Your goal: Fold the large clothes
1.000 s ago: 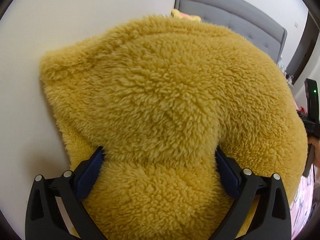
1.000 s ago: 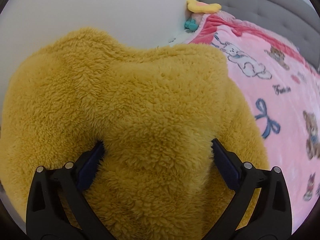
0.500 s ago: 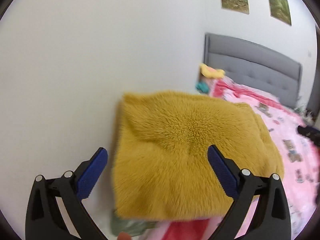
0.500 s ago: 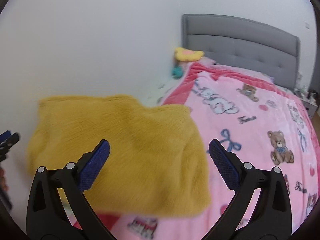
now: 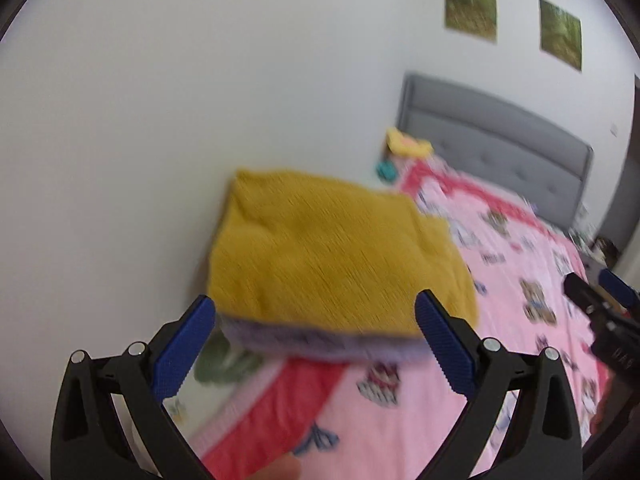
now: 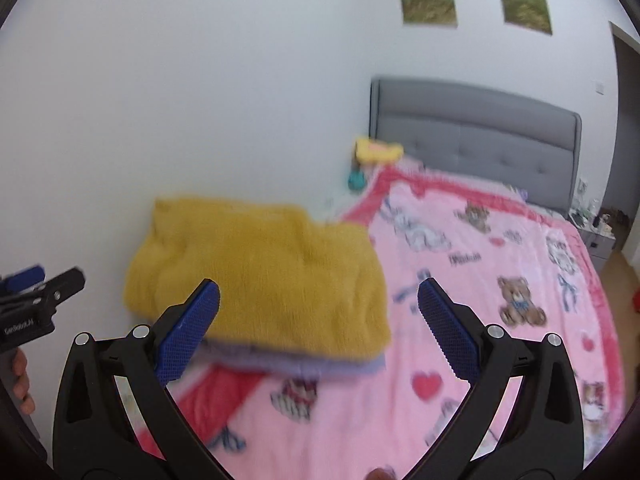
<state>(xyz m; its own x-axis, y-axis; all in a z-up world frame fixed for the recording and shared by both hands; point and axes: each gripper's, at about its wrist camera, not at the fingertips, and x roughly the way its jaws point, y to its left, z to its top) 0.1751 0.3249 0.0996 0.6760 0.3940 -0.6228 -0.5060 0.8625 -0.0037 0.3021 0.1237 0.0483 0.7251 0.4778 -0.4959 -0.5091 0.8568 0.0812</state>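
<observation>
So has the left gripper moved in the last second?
Yes. The left gripper has pulled back and up from the yellow garment: the fleece filled its view before, and now the headboard shows beyond.

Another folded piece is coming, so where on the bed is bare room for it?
Bare pink blanket lies between the yellow folded stack and the grey headboard. The wall side is crowded by the stack.
</observation>
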